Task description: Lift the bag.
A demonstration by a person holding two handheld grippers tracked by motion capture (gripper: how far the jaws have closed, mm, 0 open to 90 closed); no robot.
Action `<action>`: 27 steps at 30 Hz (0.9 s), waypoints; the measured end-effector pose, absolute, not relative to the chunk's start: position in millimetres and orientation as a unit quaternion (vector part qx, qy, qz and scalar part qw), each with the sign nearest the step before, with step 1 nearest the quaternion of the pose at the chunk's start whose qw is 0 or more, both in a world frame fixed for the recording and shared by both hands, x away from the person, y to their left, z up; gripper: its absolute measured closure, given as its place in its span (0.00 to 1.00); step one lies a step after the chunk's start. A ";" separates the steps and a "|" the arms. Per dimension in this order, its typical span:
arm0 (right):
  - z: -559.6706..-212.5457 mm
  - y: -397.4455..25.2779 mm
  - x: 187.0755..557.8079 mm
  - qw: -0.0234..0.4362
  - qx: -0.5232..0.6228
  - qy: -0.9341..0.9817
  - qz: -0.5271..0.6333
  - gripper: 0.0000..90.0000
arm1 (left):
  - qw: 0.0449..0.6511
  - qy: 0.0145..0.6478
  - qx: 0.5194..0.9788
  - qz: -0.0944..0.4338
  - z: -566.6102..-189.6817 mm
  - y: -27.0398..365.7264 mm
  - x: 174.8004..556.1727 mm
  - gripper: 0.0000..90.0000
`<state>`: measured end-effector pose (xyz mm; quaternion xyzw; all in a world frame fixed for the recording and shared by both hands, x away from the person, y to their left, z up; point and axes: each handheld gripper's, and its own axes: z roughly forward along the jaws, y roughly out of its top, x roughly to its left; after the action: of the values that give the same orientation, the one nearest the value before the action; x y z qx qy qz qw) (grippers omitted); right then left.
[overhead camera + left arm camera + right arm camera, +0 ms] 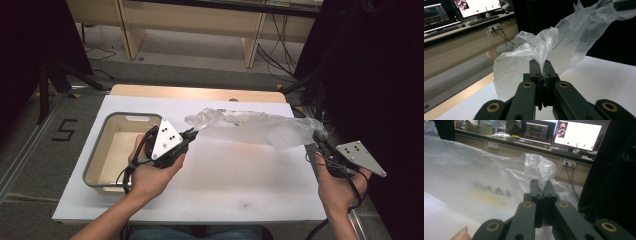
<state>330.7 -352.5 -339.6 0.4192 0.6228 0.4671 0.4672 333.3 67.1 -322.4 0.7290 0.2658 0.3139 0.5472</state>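
Note:
A clear plastic bag (252, 126) hangs stretched above the white table (210, 185), held at both ends. My left gripper (192, 133) is shut on its left end, beside the bin. In the left gripper view the film (529, 55) bunches up out of the closed jaws of my left gripper (542, 65). My right gripper (319, 137) is shut on the bag's right end at the table's right edge. In the right gripper view the bag (474, 185) spreads to the left, with my right gripper (541, 183) pinching its crumpled edge; faint print shows through the film.
A grey bin (97, 145) with a pale inside stands at the table's left, under my left hand. Beyond the table are wooden desks (200, 20) and cables on the floor. Monitors (579, 135) stand on a desk in the gripper views.

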 end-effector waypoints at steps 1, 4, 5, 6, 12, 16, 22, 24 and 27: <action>-339.6 -352.6 330.7 0.467 0.419 0.623 0.467 1.00 | 0.551 0.263 0.728 0.313 -320.9 66.3 331.8 0.99; -339.6 -352.7 330.8 0.467 0.420 0.622 0.467 1.00 | 0.556 0.255 0.726 0.315 -316.6 63.7 328.1 0.99; -339.7 -352.9 330.8 0.467 0.420 0.622 0.467 1.00 | 0.558 0.251 0.725 0.316 -315.1 62.9 327.0 0.99; -339.8 -352.8 330.9 0.467 0.420 0.622 0.468 1.00 | 0.560 0.249 0.723 0.318 -313.6 62.0 325.8 0.99; -340.9 -353.5 331.4 0.466 0.422 0.622 0.467 1.00 | 0.573 0.234 0.717 0.321 -305.8 57.4 319.3 0.99; -340.9 -353.0 331.1 0.465 0.422 0.622 0.467 1.00 | 0.578 0.225 0.715 0.322 -301.4 55.1 316.0 0.99; -340.6 -352.9 331.0 0.466 0.422 0.623 0.466 1.00 | 0.586 0.214 0.712 0.324 -293.9 51.5 311.6 0.99; -340.5 -352.8 331.0 0.465 0.422 0.623 0.467 1.00 | 0.587 0.213 0.710 0.325 -291.7 50.5 311.5 0.99; -340.0 -353.1 331.3 0.467 0.421 0.622 0.467 1.00 | 0.589 0.210 0.708 0.328 -288.1 49.9 311.8 0.99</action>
<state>331.3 -353.1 -340.0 0.4210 0.6220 0.4667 0.4670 311.8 49.9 -288.1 0.7082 0.2101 0.3282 0.5887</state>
